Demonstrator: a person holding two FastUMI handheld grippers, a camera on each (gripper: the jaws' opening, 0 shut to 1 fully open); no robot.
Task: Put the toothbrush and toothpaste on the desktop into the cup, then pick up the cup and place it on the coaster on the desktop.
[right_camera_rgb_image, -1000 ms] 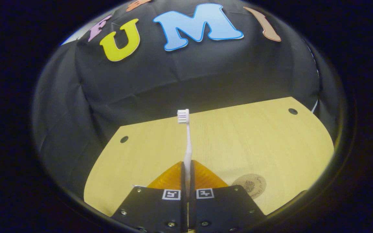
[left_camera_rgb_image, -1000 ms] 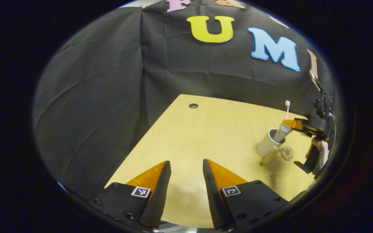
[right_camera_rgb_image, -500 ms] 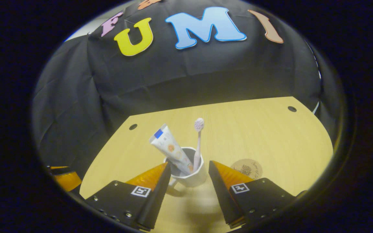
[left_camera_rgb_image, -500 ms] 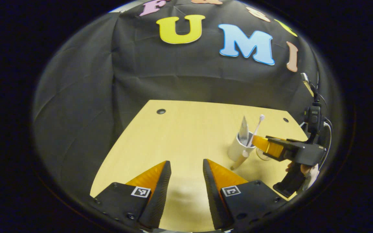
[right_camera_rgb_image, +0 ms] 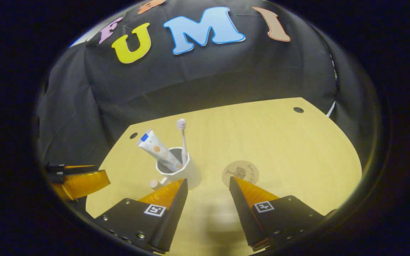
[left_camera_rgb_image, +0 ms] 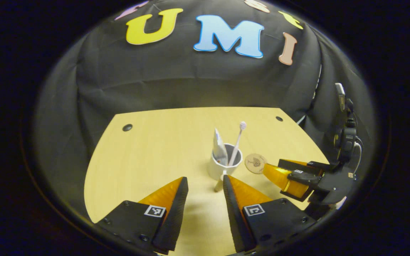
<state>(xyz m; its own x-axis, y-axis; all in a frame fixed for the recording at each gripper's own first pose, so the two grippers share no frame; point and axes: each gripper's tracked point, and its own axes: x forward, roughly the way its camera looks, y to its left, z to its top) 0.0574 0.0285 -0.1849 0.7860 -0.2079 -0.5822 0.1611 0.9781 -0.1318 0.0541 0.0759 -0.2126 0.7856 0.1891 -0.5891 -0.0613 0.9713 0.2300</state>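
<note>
No wording can be read. The toothpaste tube (right_camera_rgb_image: pixel 158 150) carries a blue patch and small orange marks, too small to make out. The round coaster (right_camera_rgb_image: pixel 240 173) bears a dark tree-like emblem with a curved line of script beside it, too blurred to read. Each of the tongs' fingers wears a square black-and-white marker tag (right_camera_rgb_image: pixel 154 209), a pattern without letters.
</note>
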